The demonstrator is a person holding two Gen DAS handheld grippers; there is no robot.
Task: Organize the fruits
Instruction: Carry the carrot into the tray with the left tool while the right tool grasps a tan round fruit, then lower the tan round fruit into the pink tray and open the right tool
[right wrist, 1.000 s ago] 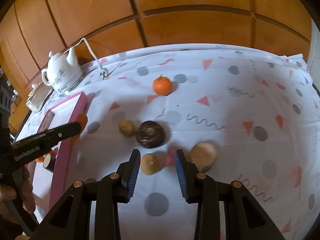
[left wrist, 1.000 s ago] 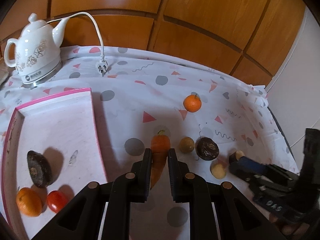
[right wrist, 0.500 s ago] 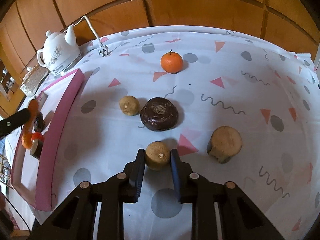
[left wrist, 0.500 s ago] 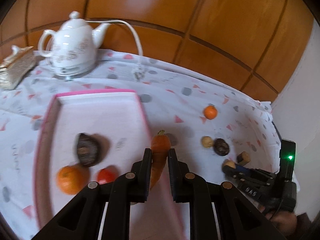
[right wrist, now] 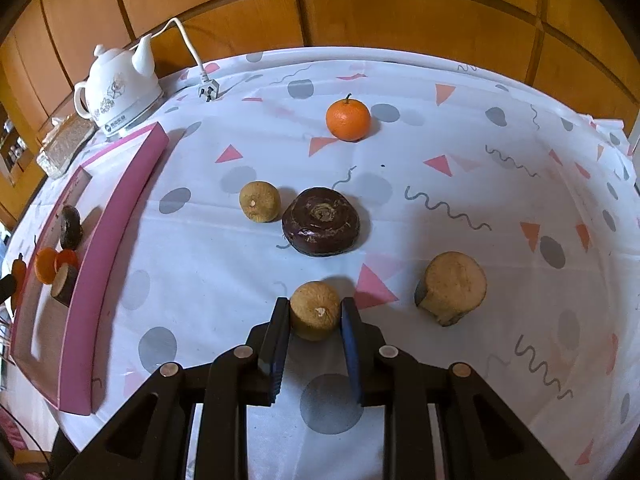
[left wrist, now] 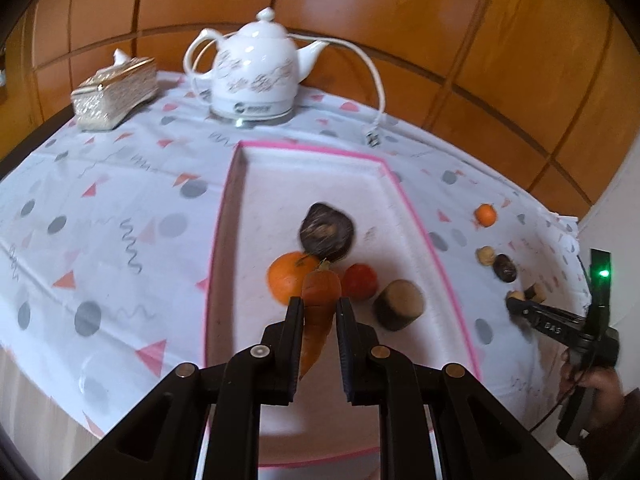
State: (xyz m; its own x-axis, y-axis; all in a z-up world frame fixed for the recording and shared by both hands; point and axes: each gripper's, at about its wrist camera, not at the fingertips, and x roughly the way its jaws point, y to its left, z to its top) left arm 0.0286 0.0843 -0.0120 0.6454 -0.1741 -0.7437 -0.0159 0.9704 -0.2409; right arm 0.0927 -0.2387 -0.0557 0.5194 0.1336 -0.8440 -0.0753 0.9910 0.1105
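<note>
My left gripper is shut on an orange carrot and holds it above the pink-rimmed tray. In the tray lie an orange, a red tomato, a dark round fruit and a tan cut piece. On the cloth, my right gripper is shut on a small tan round fruit. Ahead of it lie a dark round fruit, a second tan fruit, a tangerine and a tan cut chunk.
A white electric kettle with a loose cord and plug stands at the back, a gold tissue box to its left. Wooden panels close off the far side. The patterned cloth drops off at the table edges.
My left gripper carried the carrot leftward from the cloth to above the tray. My right gripper sank a little and its jaws shut on the small tan fruit.
</note>
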